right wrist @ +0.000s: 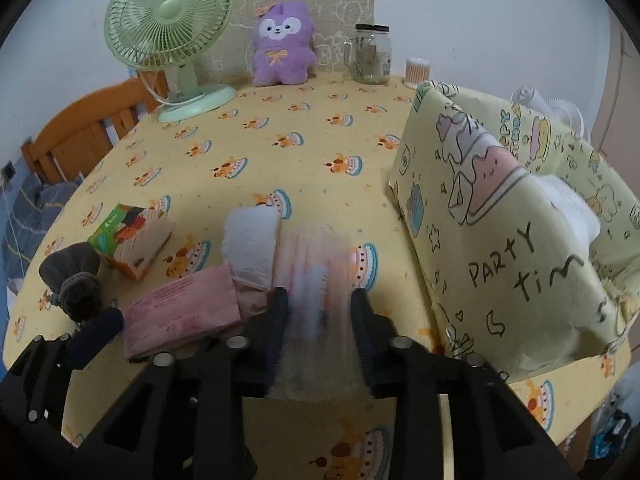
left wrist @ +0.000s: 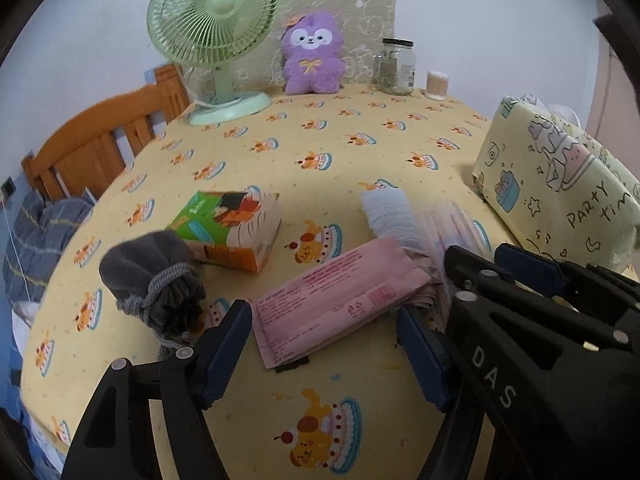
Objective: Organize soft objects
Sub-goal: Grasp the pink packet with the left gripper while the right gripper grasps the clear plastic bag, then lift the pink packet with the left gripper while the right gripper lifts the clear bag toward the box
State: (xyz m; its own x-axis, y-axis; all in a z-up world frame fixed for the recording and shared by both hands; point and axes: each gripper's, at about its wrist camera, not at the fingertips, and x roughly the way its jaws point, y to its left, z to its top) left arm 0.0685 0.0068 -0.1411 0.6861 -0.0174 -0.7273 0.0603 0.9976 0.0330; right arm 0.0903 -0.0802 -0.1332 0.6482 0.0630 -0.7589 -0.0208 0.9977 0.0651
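At the lower middle of the right wrist frame we see a blurred pink and pale-blue soft pack (right wrist: pixel 318 280) between the fingers of our right gripper (right wrist: pixel 320 320). The blur hides whether the pads press it, so we cannot tell if it is grasped or let go. Just left of it lie a white folded cloth (right wrist: pixel 252 248) and a flat pink packet (right wrist: pixel 180 312).

In the left wrist frame that pink packet (left wrist: pixel 340 296) sits at centre, its near end between the spread fingers of our left gripper (left wrist: pixel 320 352), which stand clear of it, released. A grey drawstring pouch (left wrist: pixel 156 280) lies at the left, touching a tissue box (left wrist: pixel 228 228).

At the right edge stands a pale yellow box (right wrist: pixel 500 240) with white stuffing in it. All rest on the yellow cake-print tablecloth (left wrist: pixel 320 152).
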